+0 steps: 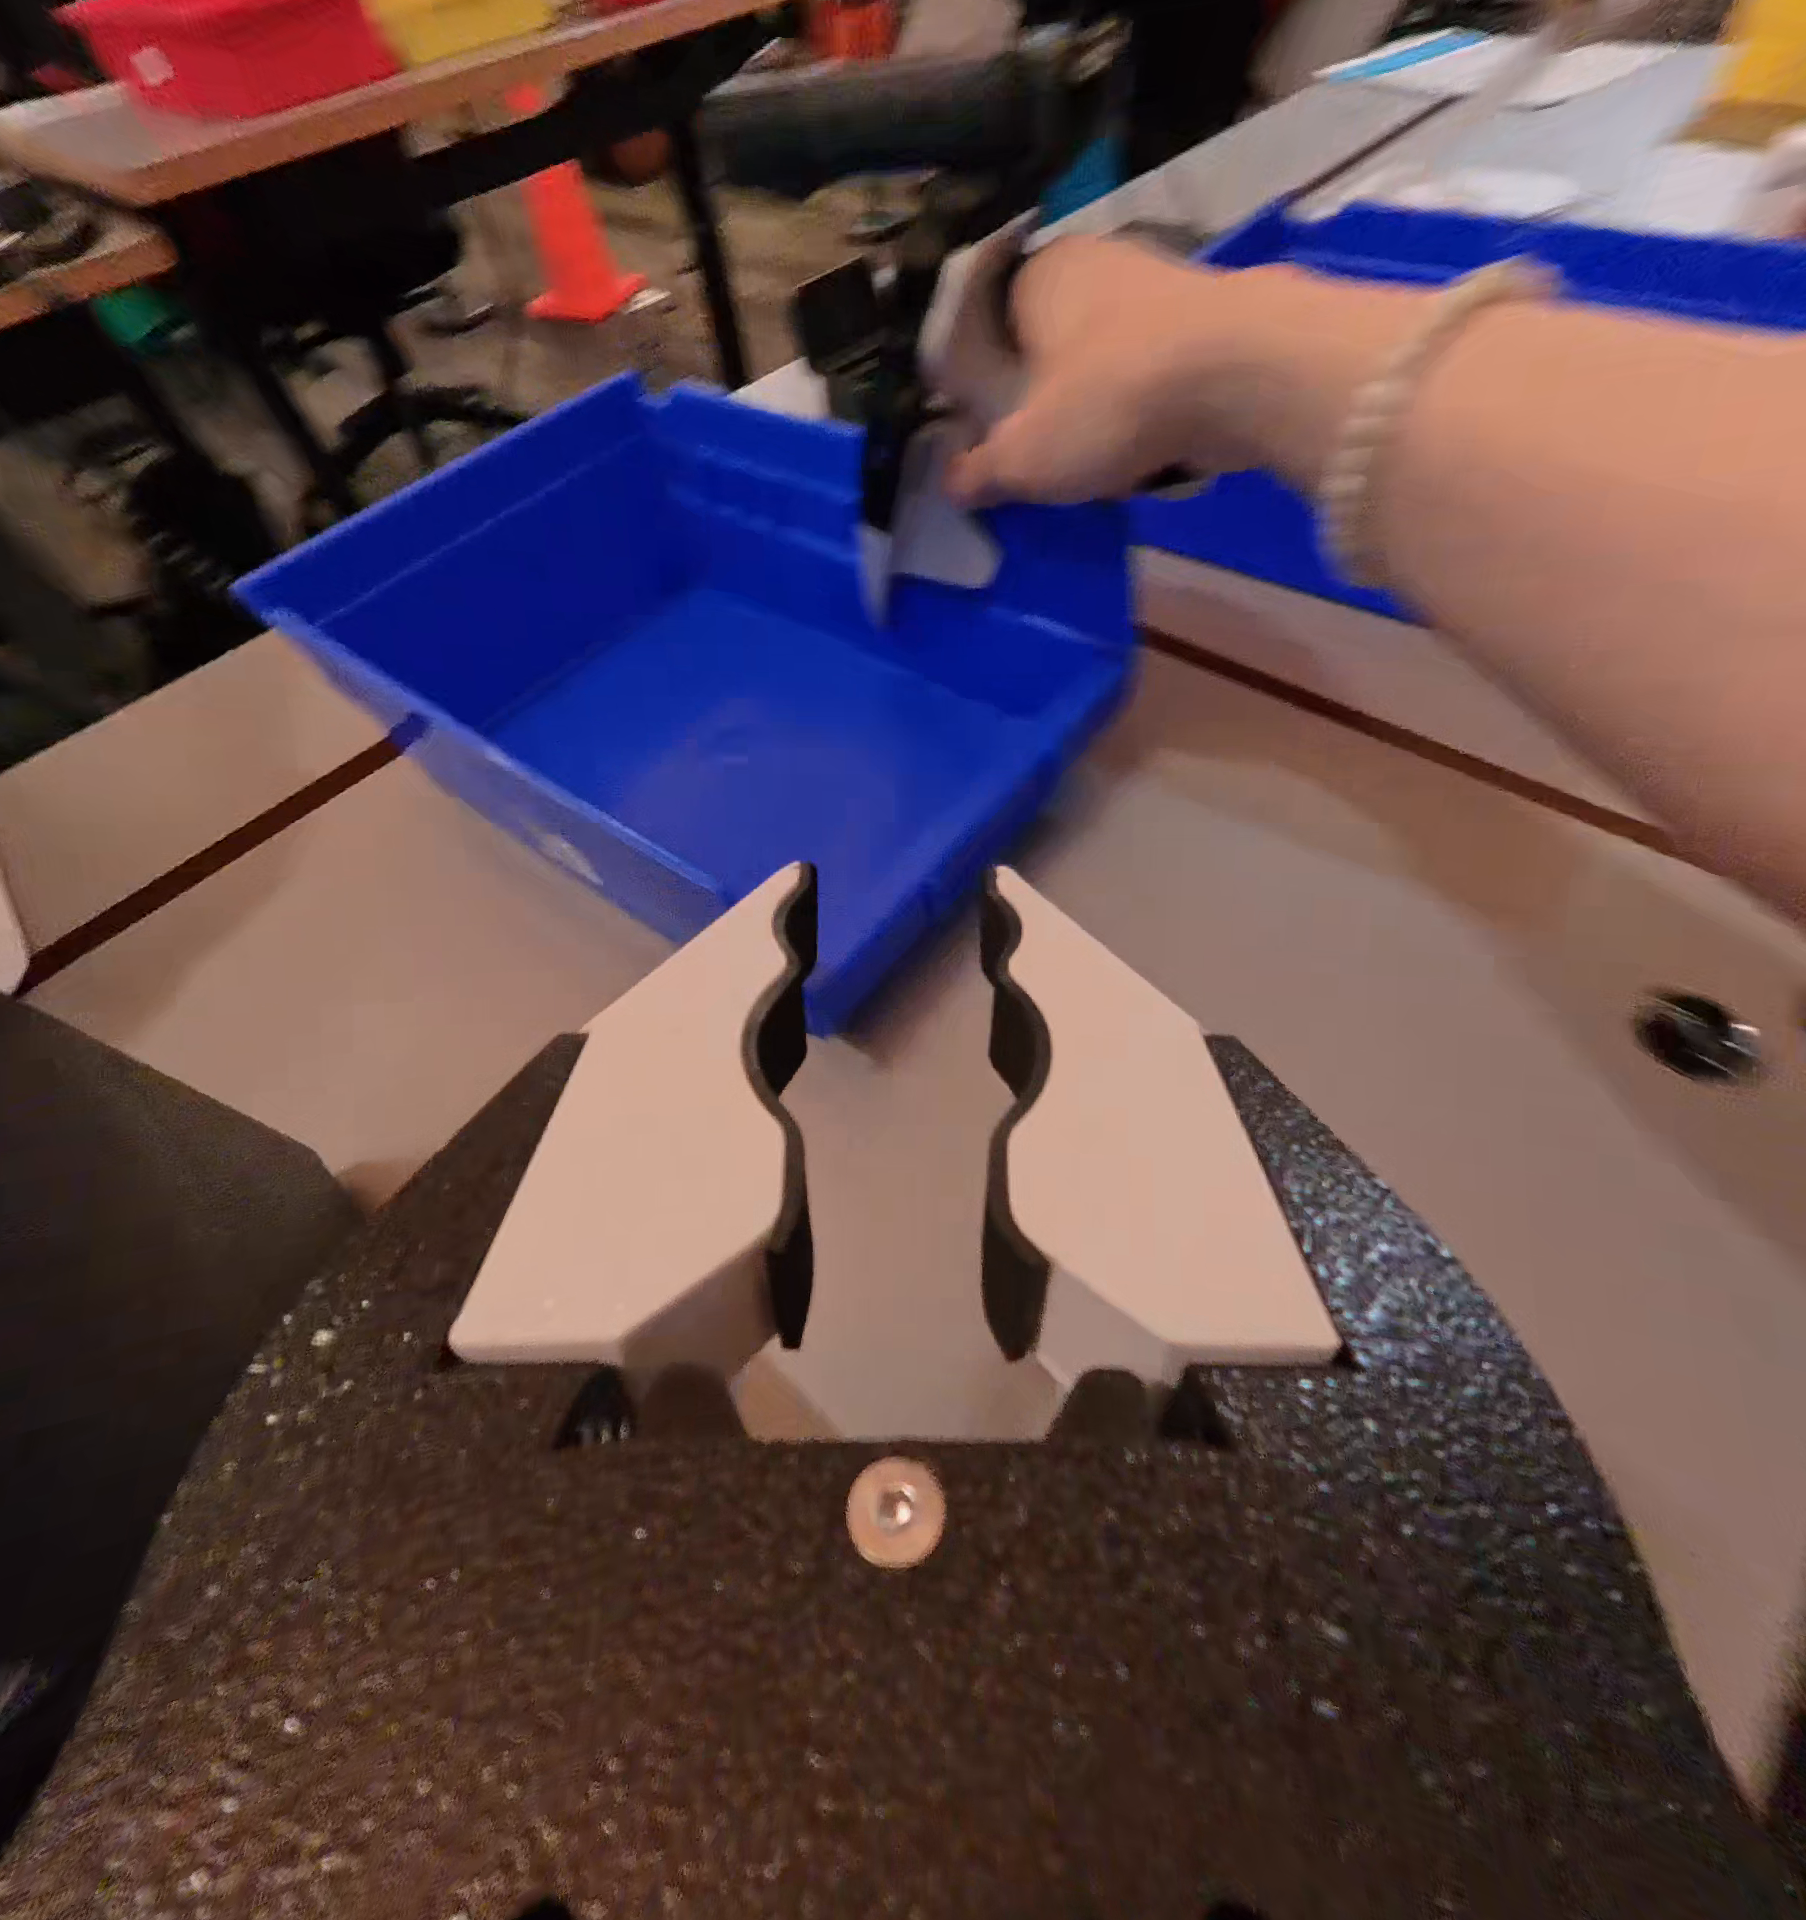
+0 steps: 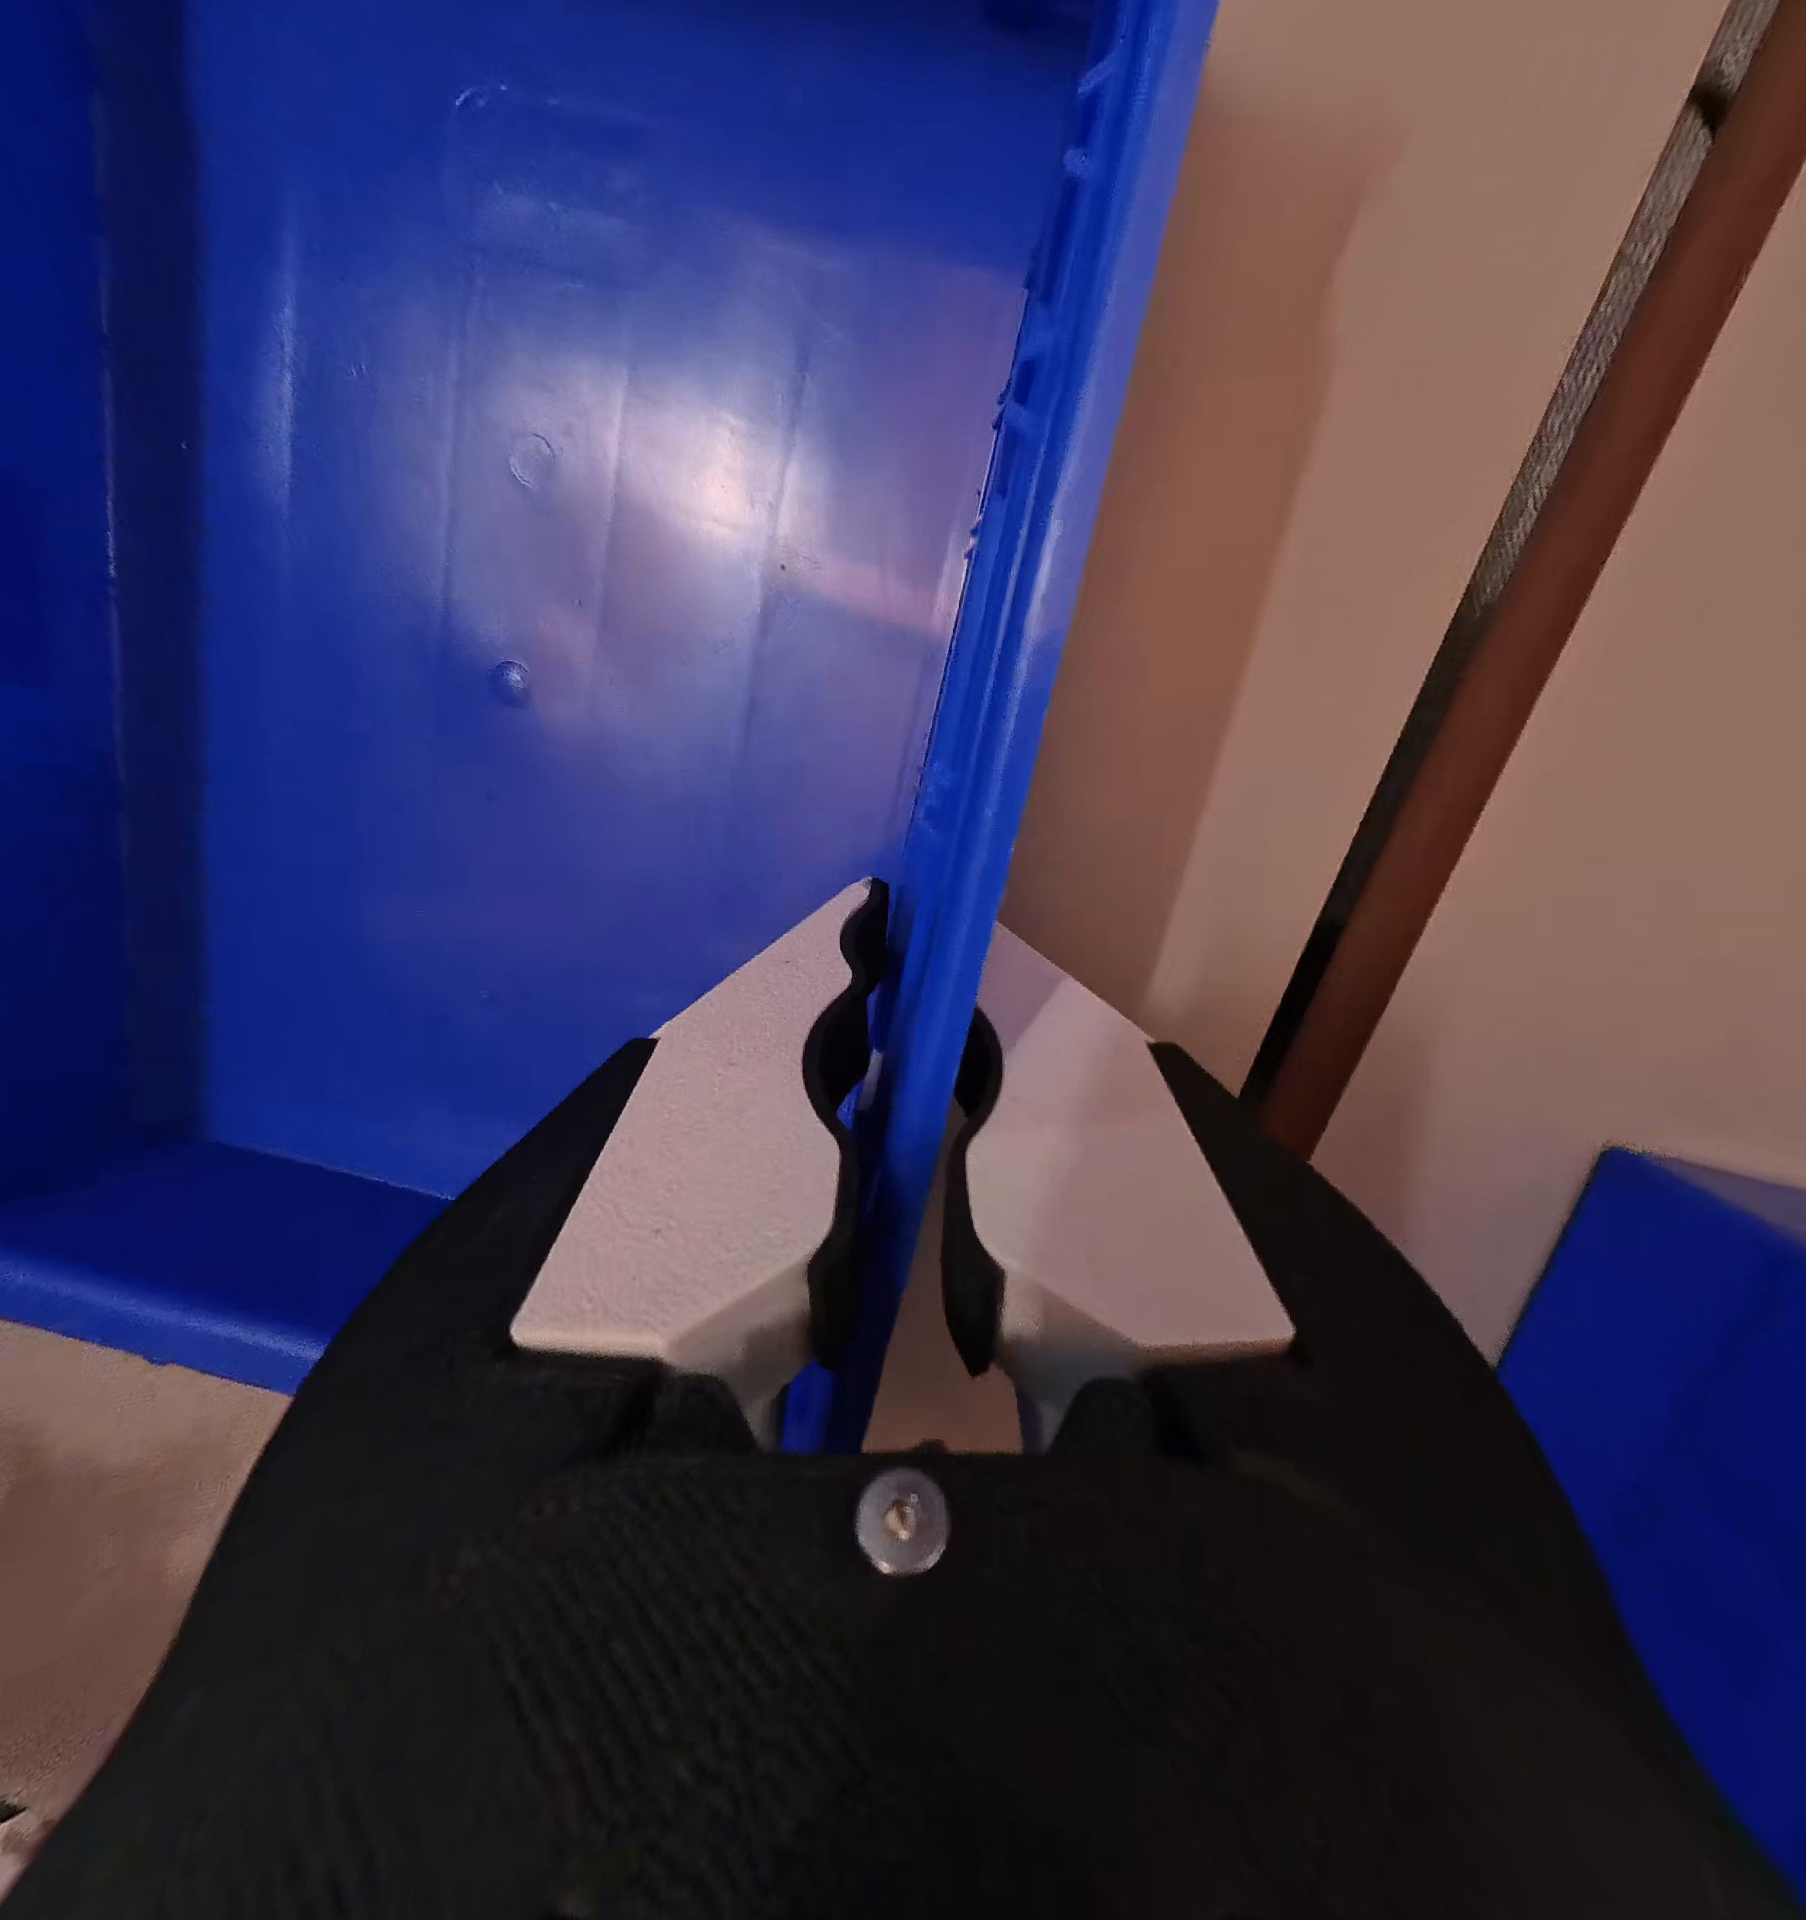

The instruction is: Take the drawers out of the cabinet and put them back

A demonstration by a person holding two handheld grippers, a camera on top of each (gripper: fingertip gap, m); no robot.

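Between your right tongs [image 2: 914, 1122] the blue drawer [image 1: 733, 717] wall is pinched for carrying; your left tongs [image 1: 894, 1039] wait parted, empty, just short of it.

My right claw [image 2: 925, 914] has matt pale fingers [image 2: 712, 1174] with black rubbery pads, on glossy blue plastic, the drawer [image 2: 566, 520]; the surface [image 2: 1294, 520] looks smooth, matt beige.

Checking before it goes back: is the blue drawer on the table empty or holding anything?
Empty. The left wrist view shows the drawer with its floor bare; only the right hand-held gripper clamps its wall.
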